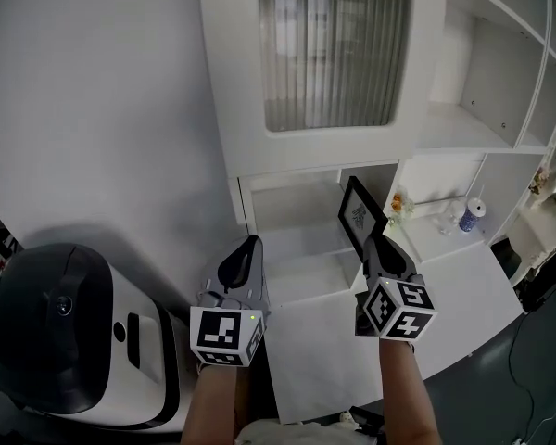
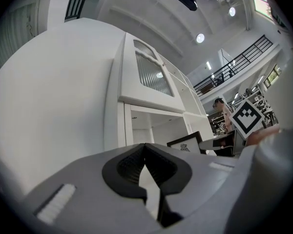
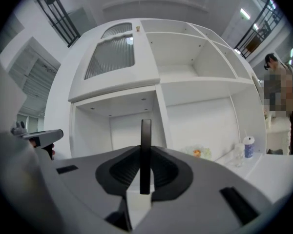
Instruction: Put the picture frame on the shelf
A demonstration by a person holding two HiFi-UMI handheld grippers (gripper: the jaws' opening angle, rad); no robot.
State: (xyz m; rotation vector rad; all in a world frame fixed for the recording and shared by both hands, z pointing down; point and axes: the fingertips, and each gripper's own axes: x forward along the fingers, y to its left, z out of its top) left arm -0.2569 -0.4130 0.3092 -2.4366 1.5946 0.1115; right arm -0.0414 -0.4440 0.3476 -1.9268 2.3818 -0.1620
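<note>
The black picture frame [image 1: 360, 213] with its white printed sheet is clamped upright in my right claw [image 1: 374, 248], whose pads press on one edge of it; from that claw's own camera it shows edge-on as a thin dark bar [image 3: 145, 155]. It hangs in front of a lower open compartment of the white shelf unit [image 1: 241, 82], close to the divider, over the unit's white ledge [image 1: 445, 286] and not resting on it. My left claw [image 1: 247, 248] is clenched on nothing, beside the right. Above the compartment sits a ribbed glass door [image 1: 334, 44]. Farther right on the ledge stand a small blue-and-white bottle [image 1: 472, 216] and a little orange thing [image 1: 396, 202]. A white-and-black rounded machine [image 1: 65, 332] stands at my left by the plain white wall [image 1: 93, 82].
</note>
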